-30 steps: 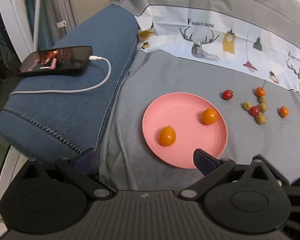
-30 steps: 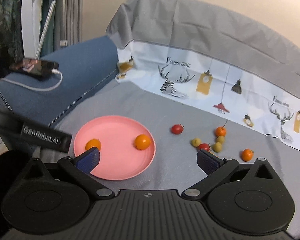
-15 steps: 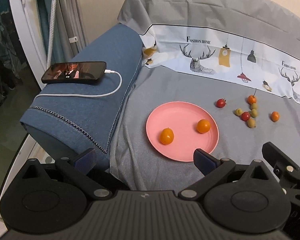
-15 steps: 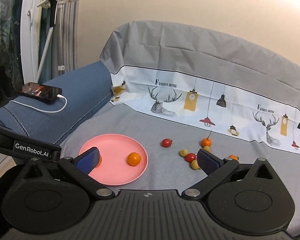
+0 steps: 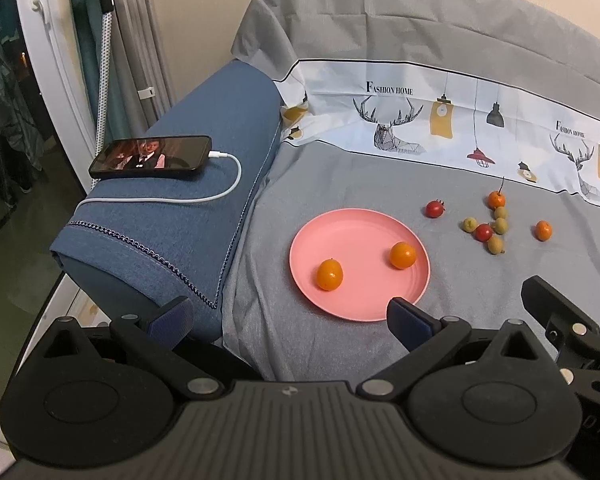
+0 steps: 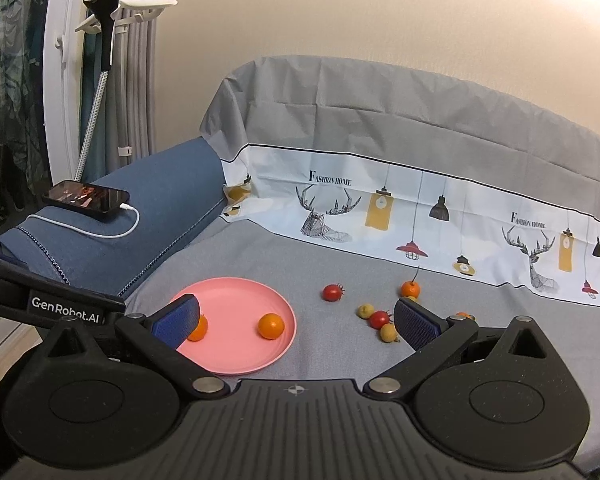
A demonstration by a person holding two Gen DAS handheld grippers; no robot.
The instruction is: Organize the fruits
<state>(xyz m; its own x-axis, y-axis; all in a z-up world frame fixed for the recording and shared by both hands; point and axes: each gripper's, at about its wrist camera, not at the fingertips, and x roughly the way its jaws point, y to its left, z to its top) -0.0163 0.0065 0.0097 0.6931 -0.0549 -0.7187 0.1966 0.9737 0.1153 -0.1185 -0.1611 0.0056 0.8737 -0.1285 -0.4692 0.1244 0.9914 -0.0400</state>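
1. Here we see the pink plate lying ahead of the left gripper, its near rim just beyond the gripper's right fingertip; two orange fruits, one nearer and one farther, sit apart on it.
2. We find the loose fruits well ahead and to the right of the plate: a red cherry tomato alone, then a cluster of small green fruits with another red tomato among them, a stemmed orange fruit at its far end, and a lone orange fruit farther right.
3. We see the left gripper spread wide with nothing between its fingers.
4. In the right wrist view, the right gripper is likewise wide apart and empty; the plate lies between its fingers and toward the left one, the cluster by the right fingertip.
5. The fruits rest on a grey cloth with a white deer-print band, draped over a sofa.
6. A phone with a white cable lies on the blue armrest; curtains hang behind.
7. Both grippers hover above the seat's near edge, side by side, pointing toward the backrest.
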